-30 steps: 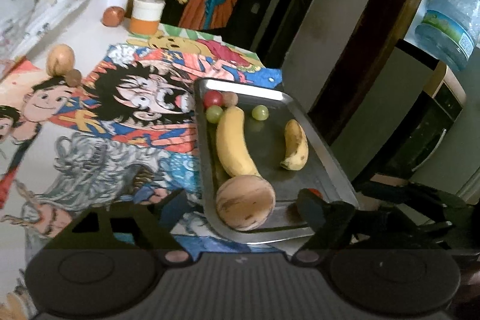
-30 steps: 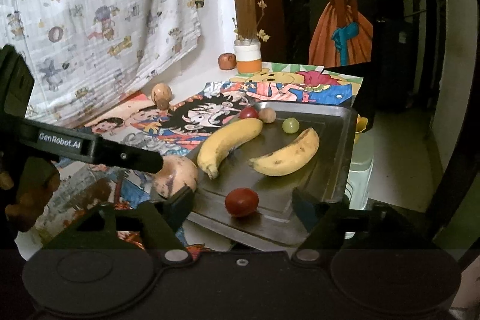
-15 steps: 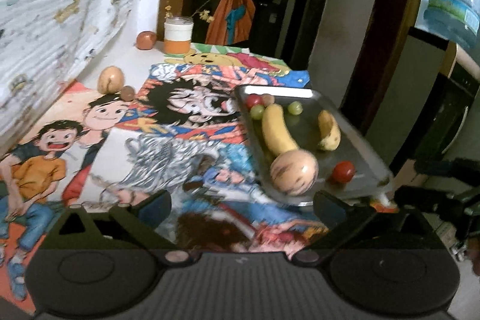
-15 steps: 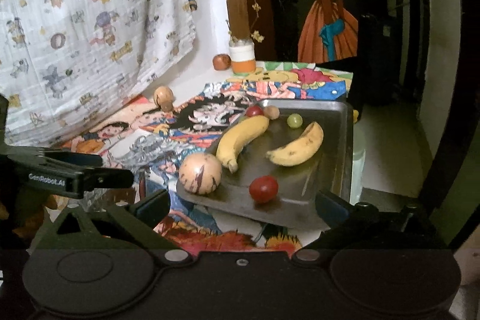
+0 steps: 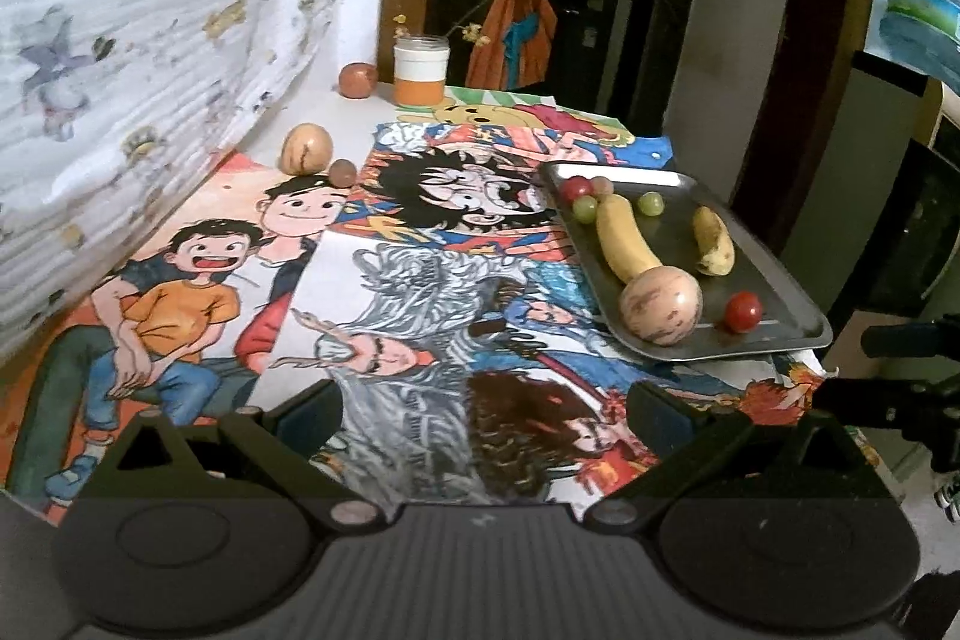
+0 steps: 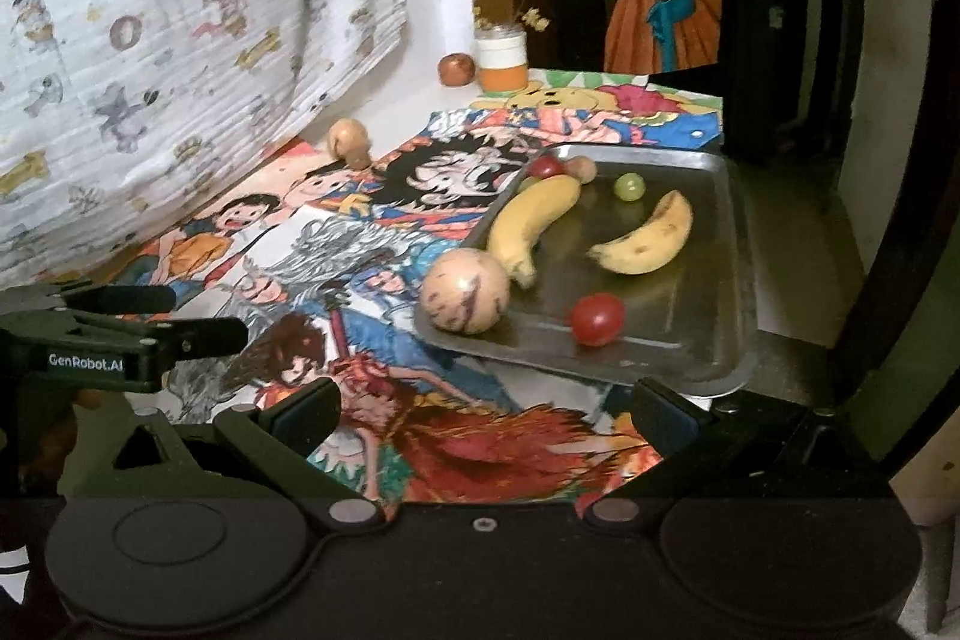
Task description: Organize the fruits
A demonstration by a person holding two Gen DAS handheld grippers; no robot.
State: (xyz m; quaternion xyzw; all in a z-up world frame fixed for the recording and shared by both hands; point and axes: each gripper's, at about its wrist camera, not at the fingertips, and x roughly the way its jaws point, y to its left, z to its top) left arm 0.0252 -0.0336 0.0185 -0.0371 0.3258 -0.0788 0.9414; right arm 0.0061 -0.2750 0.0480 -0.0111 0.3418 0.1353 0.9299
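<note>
Both hand-held grippers, left [image 5: 483,409] and right [image 6: 486,409], have just been opening and now stand released, empty, pulled back from the steel tray [image 6: 729,280]. I log on it: round tan fruit [image 6: 465,298], red tomato [image 6: 597,319], two yellow bananas [image 6: 531,223], grapes. Still loose on the desk [image 5: 288,118]: tan fruit [image 5: 306,148], small brown ball [image 5: 343,172], reddish apple [image 5: 358,80] beside an orange-white jar [image 5: 421,69]. Path unobstructed, I judge.
</note>
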